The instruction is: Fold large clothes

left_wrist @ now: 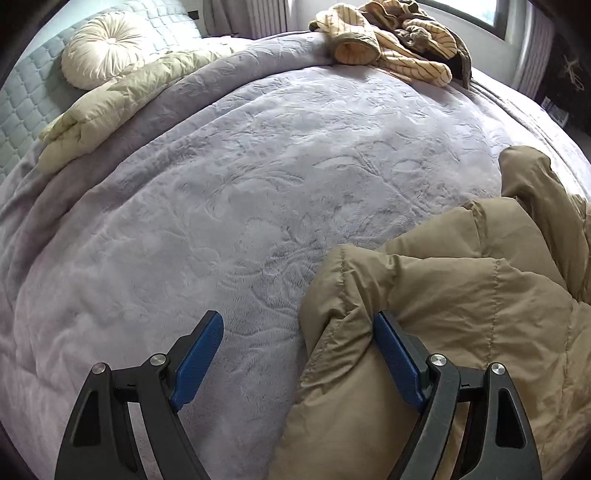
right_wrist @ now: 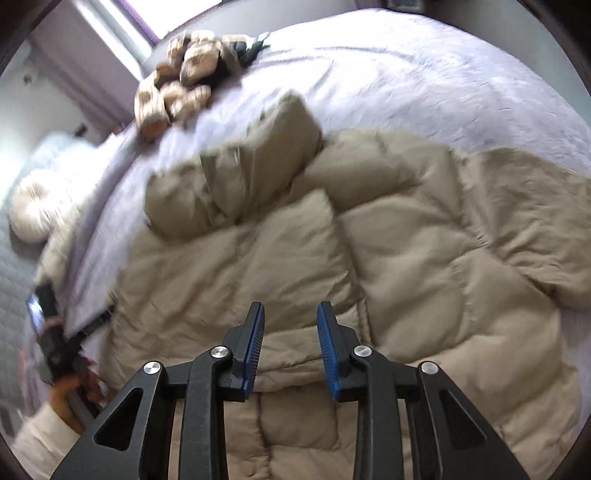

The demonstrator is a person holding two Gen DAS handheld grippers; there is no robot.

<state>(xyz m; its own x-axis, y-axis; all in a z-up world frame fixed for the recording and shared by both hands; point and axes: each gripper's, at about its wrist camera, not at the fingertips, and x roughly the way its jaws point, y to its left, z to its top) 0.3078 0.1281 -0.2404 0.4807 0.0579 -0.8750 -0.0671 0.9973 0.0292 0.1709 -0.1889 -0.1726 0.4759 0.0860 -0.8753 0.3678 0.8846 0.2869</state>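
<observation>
A tan puffer jacket [right_wrist: 332,258] lies spread on the lavender bed blanket [right_wrist: 406,66], with a sleeve folded up across its far side. In the left wrist view the jacket [left_wrist: 461,314] fills the lower right. My left gripper [left_wrist: 301,354] stands wide open over the jacket's left edge: a bunched fold of it lies between the blue pads, against the right one, and the left pad is over bare blanket [left_wrist: 221,184]. My right gripper [right_wrist: 291,347] hovers over the jacket's near middle, jaws partly apart, with nothing pinched between them.
A heap of cream striped clothes [left_wrist: 399,40] [right_wrist: 177,85] sits at the far edge of the bed near a window [left_wrist: 465,11]. A round cream pillow [left_wrist: 99,51] and a pale green duvet [left_wrist: 122,107] lie at the headboard side. A person's hand [right_wrist: 70,398] shows blurred at the left.
</observation>
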